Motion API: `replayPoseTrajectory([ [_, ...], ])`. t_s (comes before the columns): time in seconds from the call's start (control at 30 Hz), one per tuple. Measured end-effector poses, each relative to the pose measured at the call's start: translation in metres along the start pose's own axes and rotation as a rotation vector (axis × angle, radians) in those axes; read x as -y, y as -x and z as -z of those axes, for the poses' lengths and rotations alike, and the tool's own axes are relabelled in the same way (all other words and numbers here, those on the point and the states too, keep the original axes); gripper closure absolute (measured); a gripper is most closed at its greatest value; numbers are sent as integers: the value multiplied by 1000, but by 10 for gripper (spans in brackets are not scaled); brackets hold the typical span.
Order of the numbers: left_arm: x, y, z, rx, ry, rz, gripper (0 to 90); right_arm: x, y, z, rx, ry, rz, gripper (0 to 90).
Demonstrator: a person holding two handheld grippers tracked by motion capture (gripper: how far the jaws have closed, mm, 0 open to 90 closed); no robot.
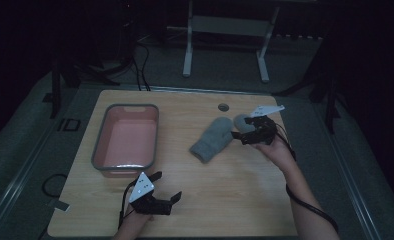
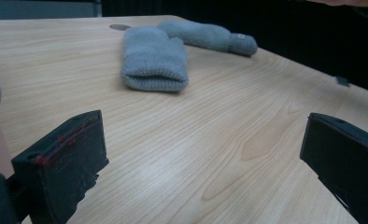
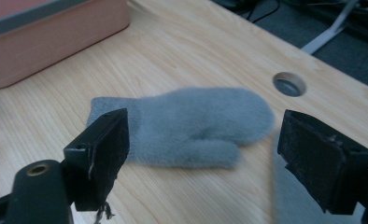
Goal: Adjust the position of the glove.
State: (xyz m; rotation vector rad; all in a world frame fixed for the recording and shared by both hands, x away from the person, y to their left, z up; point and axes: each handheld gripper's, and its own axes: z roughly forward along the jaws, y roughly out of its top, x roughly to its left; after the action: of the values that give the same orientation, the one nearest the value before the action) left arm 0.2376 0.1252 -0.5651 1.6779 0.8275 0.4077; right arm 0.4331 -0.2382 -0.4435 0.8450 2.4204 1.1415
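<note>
grey mitten [image 3: 191, 126] flat on table, beyond open right gripper [image 3: 205, 154] jaws.

Two grey knitted wool mittens [image 1: 211, 140] [image 1: 243, 121], one pink rectangular plastic tub with a grey rim [image 1: 101, 141], one light wooden table [image 1: 225, 200] with one round cable hole [image 1: 223, 107], two black two-jaw grippers [image 1: 167, 186] [image 1: 241, 134]
</note>
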Motion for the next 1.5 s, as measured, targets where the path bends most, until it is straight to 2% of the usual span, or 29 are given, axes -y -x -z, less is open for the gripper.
replayPoseTrajectory([
  [0.1, 0, 0, 0, 2, 0, -2, 8, -2, 0, -13, -14, -19, 8, 174],
  [0.13, 0, 0, 0, 5, -1, -3, 8, -3, 0, -18, -17, -26, 12, 206],
  [0.23, -1, 1, 0, 11, -1, -3, 8, -4, 0, -34, -12, -35, 33, 213],
  [0.43, -1, 1, 0, 15, -4, -11, 8, -4, -3, -62, -1, -72, 43, 226],
  [0.5, -1, 1, 1, 14, 0, -9, 8, -3, -7, -76, 8, -89, 69, 260],
  [0.53, -1, 1, 1, 15, 0, -7, 8, -3, -7, -76, 8, -89, 69, 260],
  [0.6, -1, 1, 1, 14, 0, -7, 8, 1, -9, -89, 6, -115, 81, 289],
  [0.63, -1, 1, 1, 15, -1, -7, 8, 1, -9, -89, 6, -115, 81, 289],
  [0.67, -1, 1, 1, 15, -1, -7, 8, 4, -8, -97, -4, -123, 69, 289],
  [0.93, -1, 1, 1, 18, -4, -2, 8, 15, -9, -121, 8, -160, 56, 312],
  [1.0, -1, 1, 1, 19, -5, -1, 8, 18, -10, -126, 0, -181, 81, 334],
  [1.07, -1, 1, 1, 19, -8, 0, 8, 18, -10, -127, 2, -190, 80, 343],
  [1.17, -1, 1, 0, 19, -11, -2, 8, 18, -10, -129, -6, -199, 72, 396],
  [1.23, -1, 2, 0, 22, -11, -2, 8, 19, -9, -129, -25, -199, 64, 462],
  [1.3, -1, 2, 0, 19, -12, -3, 8, 20, -8, -129, -46, -200, 49, 565],
  [1.37, -1, 2, 0, 19, -12, -1, 8, 20, -8, -128, -39, -202, 49, 644],
  [1.4, 0, 2, 0, 18, -12, 2, 8, 20, -8, -128, -39, -202, 49, 644],
  [1.5, 0, 1, 0, 16, -14, 3, 8, 19, -8, -127, -38, -198, 48, 770],
])
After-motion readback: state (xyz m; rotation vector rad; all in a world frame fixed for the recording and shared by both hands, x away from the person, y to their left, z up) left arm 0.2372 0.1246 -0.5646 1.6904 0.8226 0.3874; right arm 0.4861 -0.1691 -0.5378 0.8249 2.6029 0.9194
